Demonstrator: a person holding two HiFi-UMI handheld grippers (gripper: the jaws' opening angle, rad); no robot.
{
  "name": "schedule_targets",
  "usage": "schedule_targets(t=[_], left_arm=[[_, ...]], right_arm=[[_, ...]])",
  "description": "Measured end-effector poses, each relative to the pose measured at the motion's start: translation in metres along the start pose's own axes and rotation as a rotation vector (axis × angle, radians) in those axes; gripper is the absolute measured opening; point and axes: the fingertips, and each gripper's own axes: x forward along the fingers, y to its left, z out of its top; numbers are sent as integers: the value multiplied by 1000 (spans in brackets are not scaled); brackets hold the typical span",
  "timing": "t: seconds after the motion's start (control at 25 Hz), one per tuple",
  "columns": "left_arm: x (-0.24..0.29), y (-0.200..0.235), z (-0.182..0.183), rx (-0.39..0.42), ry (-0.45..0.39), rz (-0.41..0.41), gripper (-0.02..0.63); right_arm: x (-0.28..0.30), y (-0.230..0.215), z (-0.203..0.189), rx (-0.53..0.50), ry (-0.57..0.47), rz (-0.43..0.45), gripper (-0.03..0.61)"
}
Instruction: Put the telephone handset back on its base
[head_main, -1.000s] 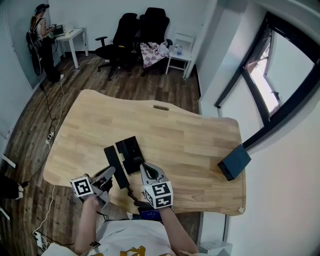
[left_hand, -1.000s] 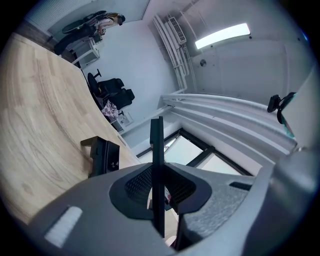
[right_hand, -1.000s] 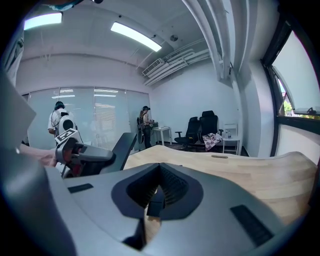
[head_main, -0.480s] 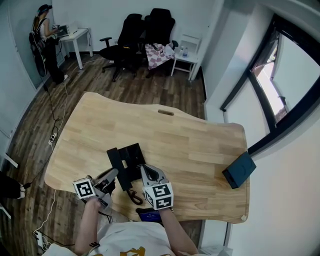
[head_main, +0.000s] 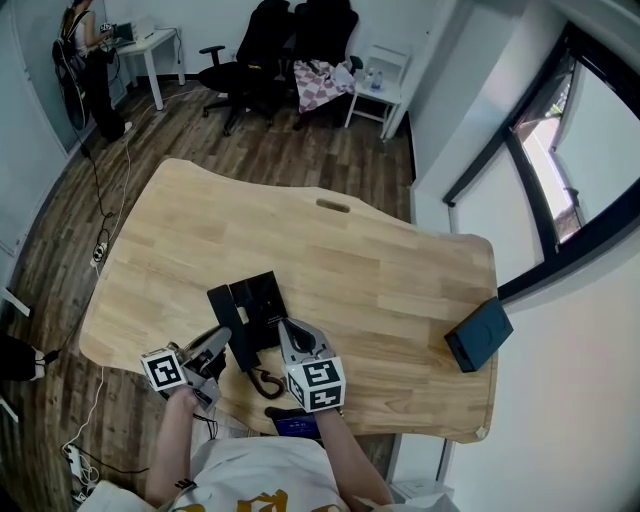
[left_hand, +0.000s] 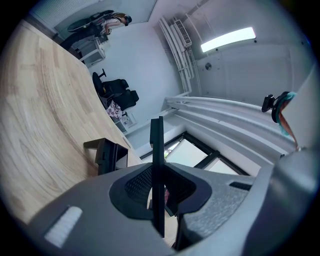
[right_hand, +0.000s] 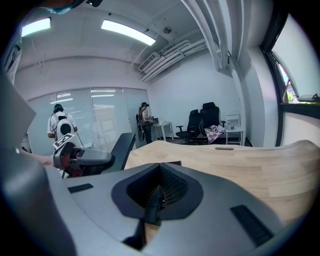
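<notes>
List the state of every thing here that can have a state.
handset: off its base, clamped in the left gripper
base: on the table, no handset on it
left gripper: shut on the handset
right gripper: shut on a thin dark thing, probably the cord
cord: slack, looped near the table edge

L gripper (head_main: 218, 340) at 7 o'clock in head view, aimed 1 o'clock, rolled on its side, jaws clamped on edge of handset (head_main: 233, 335) | R gripper (head_main: 290, 335) at 6 o'clock, aimed 11 o'clock, tipped slightly down, jaws closed together | forearms bare, entering from 6 o'clock
</notes>
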Motion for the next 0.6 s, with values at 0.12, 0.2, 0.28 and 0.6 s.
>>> schedule_targets(t=[0.12,0.2,0.28,0.6], left_arm=[[1,7,-1,-12,0,16,71],[2,10,-1,-16,0,16,71],[5,16,-4,-14,7,22,71],[14,36,-11,-23,28,57,71]], right_arm=[[4,-1,-4,4,14,3,6],[7,-3,-6,9,20,5,6],[9,-5,-9,18,27,7,6],[17,-17,-22,38,66,2,6]])
